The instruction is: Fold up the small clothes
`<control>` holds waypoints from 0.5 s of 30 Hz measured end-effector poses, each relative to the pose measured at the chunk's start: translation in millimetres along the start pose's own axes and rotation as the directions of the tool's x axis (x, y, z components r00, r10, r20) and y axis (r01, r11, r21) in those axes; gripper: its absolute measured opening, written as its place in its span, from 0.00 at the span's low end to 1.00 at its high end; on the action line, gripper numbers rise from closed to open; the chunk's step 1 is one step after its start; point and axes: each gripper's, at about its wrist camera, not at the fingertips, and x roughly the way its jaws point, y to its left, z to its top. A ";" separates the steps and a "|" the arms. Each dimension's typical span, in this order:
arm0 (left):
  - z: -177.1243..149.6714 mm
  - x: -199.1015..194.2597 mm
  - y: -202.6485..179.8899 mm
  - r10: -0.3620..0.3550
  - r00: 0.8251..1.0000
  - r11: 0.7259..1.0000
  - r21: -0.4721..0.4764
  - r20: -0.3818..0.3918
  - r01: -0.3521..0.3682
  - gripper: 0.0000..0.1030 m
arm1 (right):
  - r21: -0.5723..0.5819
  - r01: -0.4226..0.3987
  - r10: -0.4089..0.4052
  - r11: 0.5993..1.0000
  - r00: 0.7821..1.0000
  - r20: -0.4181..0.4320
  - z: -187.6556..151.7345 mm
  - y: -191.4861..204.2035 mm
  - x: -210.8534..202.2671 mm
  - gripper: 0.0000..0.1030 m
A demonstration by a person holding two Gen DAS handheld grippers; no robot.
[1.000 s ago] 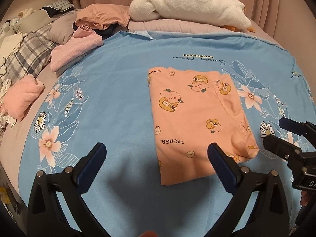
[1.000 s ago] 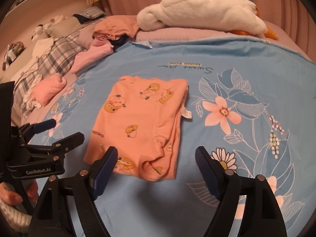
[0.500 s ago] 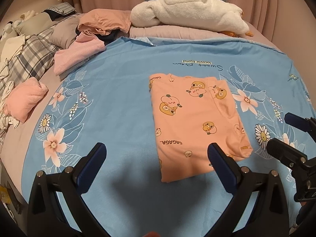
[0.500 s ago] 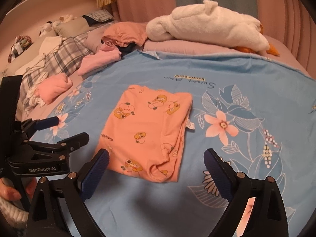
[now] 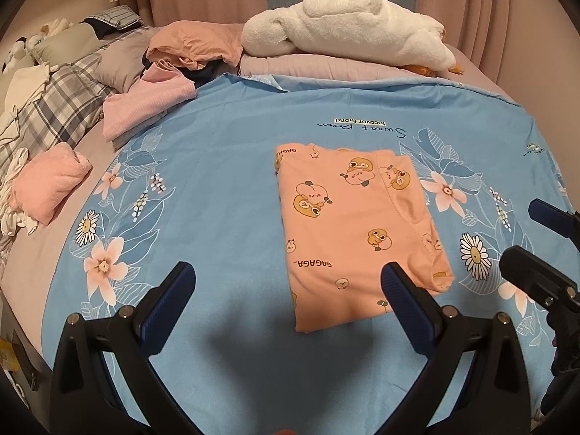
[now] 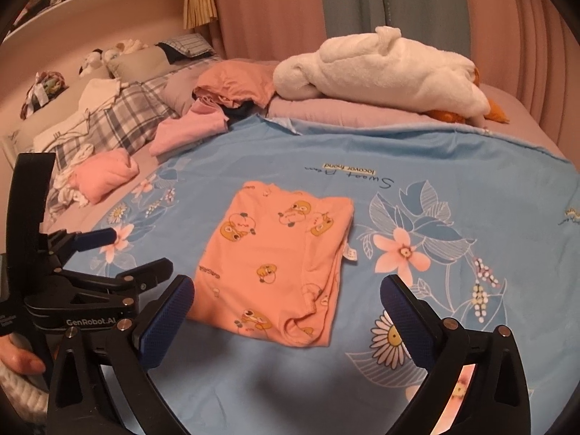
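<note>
orange cartoon-print garment point(image 5: 353, 230) lies folded on blue floral sheet point(image 5: 224, 166), long axis near-to-far, btwn both tools. left gripper point(image 5: 286, 290) & right gripper point(image 6: 286, 299) both spread, empty, equally near its near edge.

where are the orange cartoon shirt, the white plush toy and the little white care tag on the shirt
orange cartoon shirt point(image 5: 348, 232): left wrist view, middle of the folded top layer
white plush toy point(image 6: 380, 69): right wrist view, middle of its body
white care tag point(image 6: 350, 253): right wrist view, tag's face at the shirt's right edge
</note>
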 end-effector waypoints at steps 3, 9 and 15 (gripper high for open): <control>-0.3 -0.6 0.1 0.000 1.000 1.000 -0.001 -0.002 0.000 0.99 | -0.004 -0.004 0.004 1.000 1.000 0.000 0.5 1.1 0.4 0.99; -0.9 1.5 1.8 0.004 1.000 1.000 -0.007 -0.013 -0.004 0.99 | -0.003 -0.007 0.007 1.000 1.000 -0.003 0.1 2.4 1.2 0.99; -3.0 5.3 2.9 0.005 0.999 1.000 -0.011 -0.035 -0.005 0.99 | 0.004 -0.014 0.014 1.000 1.000 -0.016 -1.4 3.6 4.7 0.99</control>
